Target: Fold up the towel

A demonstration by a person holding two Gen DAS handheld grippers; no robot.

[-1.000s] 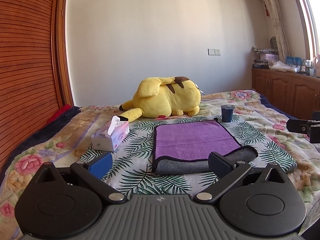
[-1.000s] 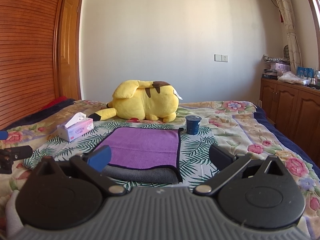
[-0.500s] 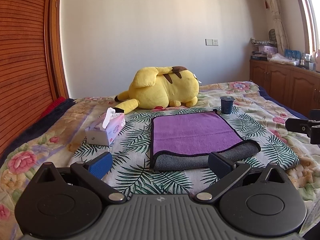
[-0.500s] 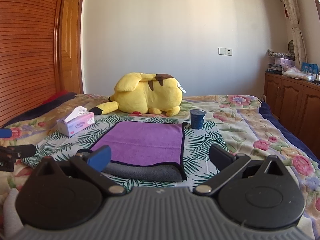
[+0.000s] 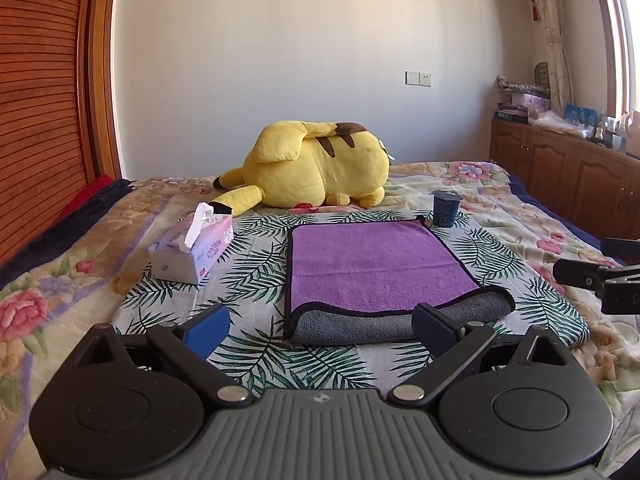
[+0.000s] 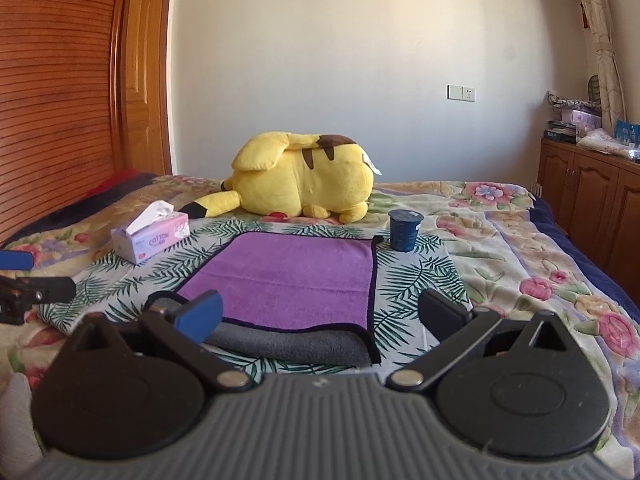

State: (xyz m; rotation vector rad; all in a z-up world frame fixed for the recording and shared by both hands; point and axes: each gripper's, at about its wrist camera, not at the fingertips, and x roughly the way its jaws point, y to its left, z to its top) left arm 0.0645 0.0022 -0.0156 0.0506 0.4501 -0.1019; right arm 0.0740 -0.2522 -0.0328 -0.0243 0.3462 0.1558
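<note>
Towel (image 5: 376,264) lies flat on the bed (image 5: 516,216), purple side up, with its near edge rolled over to show gray. It sits between the tissue box (image 5: 192,250) and the cup (image 5: 445,208). The left gripper (image 5: 320,326) and the right gripper (image 6: 320,314) are both spread wide and hold nothing. To fold well, I think each one should pinch 1 near corner, lift together, and lay it evenly on the far edge. I count 1 towel, 2 grippers, 1 tissue box, 1 cup, 1 yellow plush toy (image 5: 316,174).

Light: I see bright daylight from the window (image 5: 624,40) at right.
Glare: window frame washed out.
Shadows: soft on the bed (image 5: 500,208).
Distortion: door (image 6: 144,72) and wall edges bow near borders.
Focus: sharp; far cabinet clutter indistinct.
</note>
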